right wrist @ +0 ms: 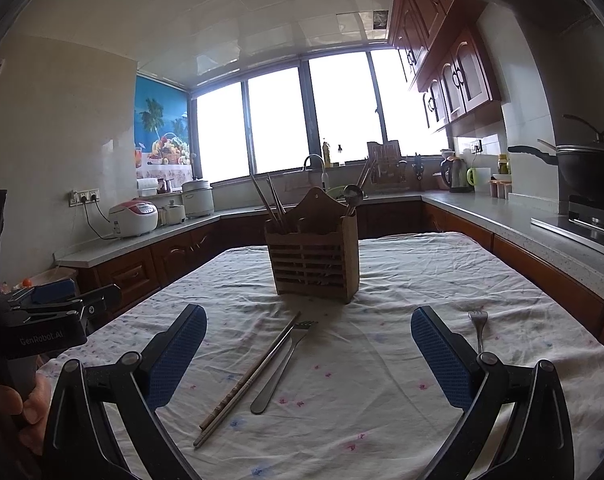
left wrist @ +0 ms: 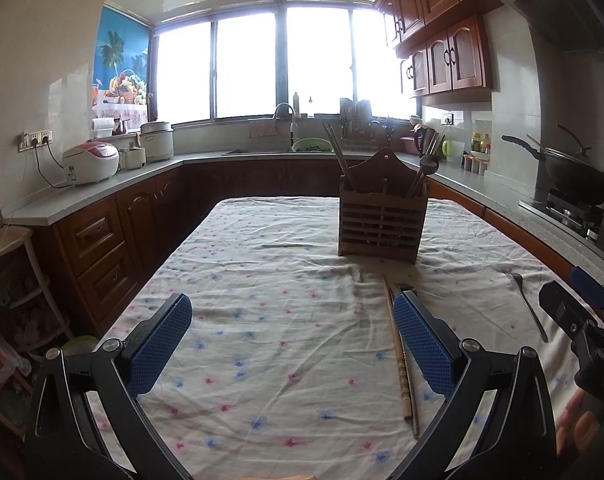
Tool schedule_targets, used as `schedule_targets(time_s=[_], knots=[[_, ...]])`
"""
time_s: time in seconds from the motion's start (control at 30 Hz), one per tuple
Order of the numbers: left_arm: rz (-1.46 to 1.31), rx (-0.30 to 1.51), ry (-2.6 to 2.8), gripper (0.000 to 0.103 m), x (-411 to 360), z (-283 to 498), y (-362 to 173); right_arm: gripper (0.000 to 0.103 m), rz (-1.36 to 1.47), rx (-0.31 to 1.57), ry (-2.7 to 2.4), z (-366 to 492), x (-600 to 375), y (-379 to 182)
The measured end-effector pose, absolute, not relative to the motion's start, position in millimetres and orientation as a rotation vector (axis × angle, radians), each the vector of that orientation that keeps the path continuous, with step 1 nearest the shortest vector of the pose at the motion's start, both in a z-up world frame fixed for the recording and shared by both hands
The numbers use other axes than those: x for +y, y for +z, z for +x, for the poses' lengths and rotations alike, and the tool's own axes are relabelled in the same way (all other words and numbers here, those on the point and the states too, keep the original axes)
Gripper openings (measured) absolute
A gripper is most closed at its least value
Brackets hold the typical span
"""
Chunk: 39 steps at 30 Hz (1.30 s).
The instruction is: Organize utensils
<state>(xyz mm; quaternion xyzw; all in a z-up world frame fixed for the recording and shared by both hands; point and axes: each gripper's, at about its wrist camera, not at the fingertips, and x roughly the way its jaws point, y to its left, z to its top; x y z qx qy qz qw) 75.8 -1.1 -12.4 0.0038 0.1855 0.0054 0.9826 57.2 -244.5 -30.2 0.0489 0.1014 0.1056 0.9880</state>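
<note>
both claws spread, empty: left gripper (left wrist: 292,344), right gripper (right wrist: 308,354). only the right view shows the whole fork (right wrist: 280,368) beside chopsticks (right wrist: 248,378), before the wooden holder (right wrist: 314,258).

Right gripper (right wrist: 308,356) held above floral tablecloth (right wrist: 382,272), blue-padded fingers (right wrist: 438,356) spread wide, nothing between them. Between the fingers, a pair of chopsticks (right wrist: 248,380) and a fork (right wrist: 282,364) lying side by side, angled toward wooden utensil holder (right wrist: 314,256). Holder upright, containing chopsticks at left and a ladle (right wrist: 352,194) at right. Second fork (right wrist: 478,326) just beside right finger. Left gripper (right wrist: 62,304) at left edge.
</note>
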Motion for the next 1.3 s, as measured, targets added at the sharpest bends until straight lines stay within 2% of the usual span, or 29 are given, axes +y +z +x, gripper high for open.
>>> schedule_targets(time_s=[1.3], knots=[[0.009, 0.354, 0.000, 0.103, -2.5, 74.3, -6.1, 0.103, 0.099, 0.179, 0.233, 54.4, -241.0, -19.7]])
